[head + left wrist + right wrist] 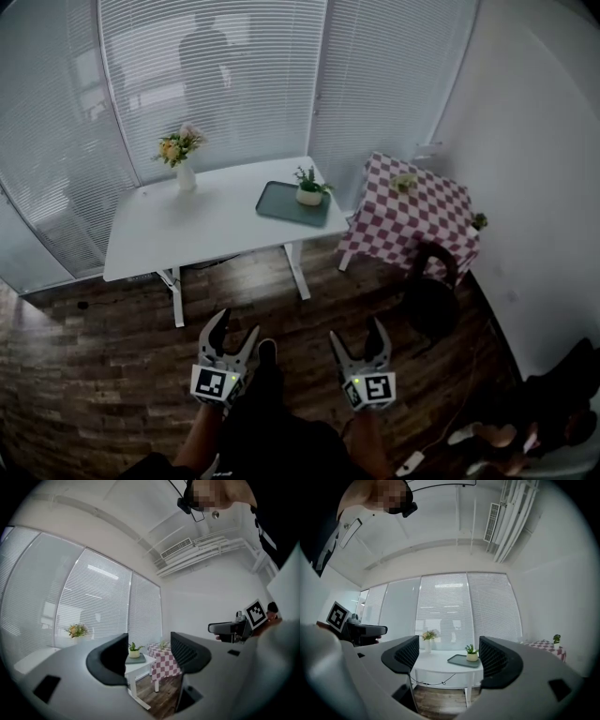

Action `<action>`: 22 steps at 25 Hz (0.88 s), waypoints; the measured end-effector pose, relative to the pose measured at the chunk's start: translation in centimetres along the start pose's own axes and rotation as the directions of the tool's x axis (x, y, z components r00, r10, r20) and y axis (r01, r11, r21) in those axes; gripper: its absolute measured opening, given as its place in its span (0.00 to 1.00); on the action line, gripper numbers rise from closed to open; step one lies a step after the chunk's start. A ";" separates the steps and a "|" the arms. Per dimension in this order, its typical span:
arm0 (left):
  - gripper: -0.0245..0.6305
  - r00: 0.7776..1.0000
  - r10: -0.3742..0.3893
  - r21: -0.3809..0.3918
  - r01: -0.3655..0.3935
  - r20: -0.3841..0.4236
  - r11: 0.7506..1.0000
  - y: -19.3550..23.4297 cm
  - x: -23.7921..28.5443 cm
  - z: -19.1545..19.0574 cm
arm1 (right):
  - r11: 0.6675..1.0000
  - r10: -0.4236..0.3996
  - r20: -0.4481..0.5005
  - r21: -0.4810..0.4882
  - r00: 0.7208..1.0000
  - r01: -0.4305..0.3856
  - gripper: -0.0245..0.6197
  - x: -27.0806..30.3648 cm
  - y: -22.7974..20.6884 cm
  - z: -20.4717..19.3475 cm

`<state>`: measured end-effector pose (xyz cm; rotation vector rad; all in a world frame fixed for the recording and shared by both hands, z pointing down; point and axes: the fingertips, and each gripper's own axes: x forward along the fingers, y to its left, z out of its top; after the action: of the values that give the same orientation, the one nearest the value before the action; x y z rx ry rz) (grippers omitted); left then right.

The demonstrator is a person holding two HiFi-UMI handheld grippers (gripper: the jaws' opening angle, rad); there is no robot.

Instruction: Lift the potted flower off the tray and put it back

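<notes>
The potted flower is seen upright on the green tray, which is set toward the right end of the white bench; a vase of flowers is placed well apart at the left; the left gripper and right gripper are held low over the wooden floor, well apart from the bench, with fingers spread and gripping nothing.

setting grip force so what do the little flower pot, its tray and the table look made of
Pot: cream, smooth, likely glazed ceramic or plastic; too small to settle. Tray: grey-green, matte, thin raised rim, probably plastic or painted metal. Table: flat white top, likely laminate, on slim white legs.
</notes>
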<state>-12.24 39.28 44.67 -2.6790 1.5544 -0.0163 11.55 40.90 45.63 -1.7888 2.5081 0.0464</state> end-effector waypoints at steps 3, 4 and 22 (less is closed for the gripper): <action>0.44 1.000 -0.012 -0.032 0.013 0.024 0.999 0.3 1.3 -0.3 | 1.000 -0.003 0.006 -0.002 1.000 0.004 0.61 1.0 -0.2 -0.1; 0.44 0.999 -0.019 -0.043 0.020 0.031 0.999 0.4 1.8 -0.4 | 1.000 -0.004 0.010 -0.005 1.000 0.004 0.61 1.5 -0.3 -0.1; 0.44 0.992 -0.127 -0.023 0.126 -0.029 0.992 5.9 16.9 -3.9 | 0.997 0.056 -0.038 -0.052 0.998 -0.057 0.61 15.3 -4.3 -3.2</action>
<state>-9.04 21.55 48.08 -2.8021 1.3975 -0.0454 10.57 24.86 47.88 -1.7530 2.6066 0.0838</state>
